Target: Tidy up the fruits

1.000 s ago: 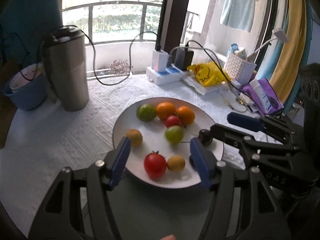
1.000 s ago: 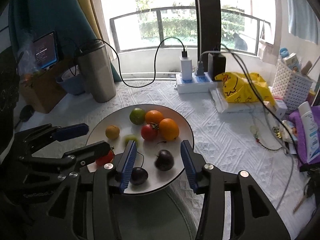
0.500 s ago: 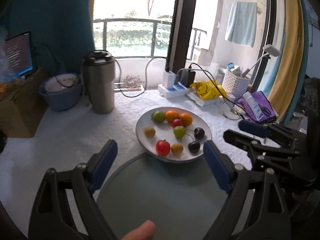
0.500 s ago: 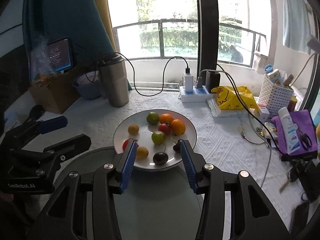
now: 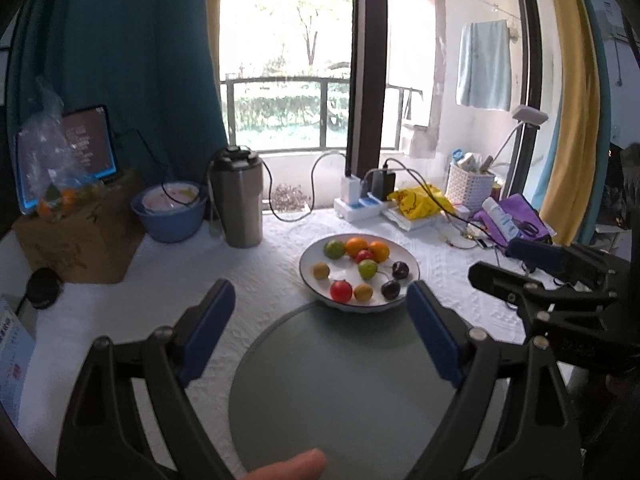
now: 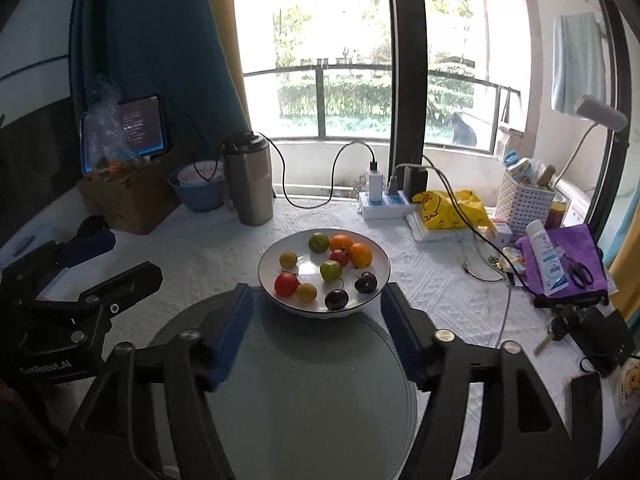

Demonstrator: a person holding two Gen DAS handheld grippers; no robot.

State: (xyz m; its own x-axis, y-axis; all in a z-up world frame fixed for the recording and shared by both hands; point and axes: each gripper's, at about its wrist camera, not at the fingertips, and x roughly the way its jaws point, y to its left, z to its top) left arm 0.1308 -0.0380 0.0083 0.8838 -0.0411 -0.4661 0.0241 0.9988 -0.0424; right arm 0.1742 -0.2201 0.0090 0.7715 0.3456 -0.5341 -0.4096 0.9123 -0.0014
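A white plate (image 5: 408, 266) (image 6: 380, 258) on the white tablecloth holds several small fruits: a red tomato (image 5: 341, 290) (image 6: 286, 283), two oranges (image 5: 378, 251) (image 6: 360, 255), green fruits (image 5: 334, 248) (image 6: 330, 270), yellow fruits (image 5: 363, 291) (image 6: 306, 291) and two dark cherries (image 5: 390, 289) (image 6: 336, 299). A round grey-green glass disc (image 5: 340, 384) (image 6: 304, 392) lies in front of the plate. My left gripper (image 5: 320, 332) is open and empty, held back above the disc. My right gripper (image 6: 316, 328) is open and empty, also above the disc, short of the plate.
A steel thermos (image 5: 237, 196) (image 6: 248, 180) and blue bowl (image 5: 170, 216) stand at the back left beside a cardboard box (image 5: 76, 236). A power strip with cables (image 6: 384, 200), yellow bag (image 6: 452, 208), white basket (image 6: 528, 196) and purple cloth (image 6: 560, 256) crowd the right.
Both grippers have pulled back and up from the plate. The left gripper has opened wider. The fruits on the plate have not moved.
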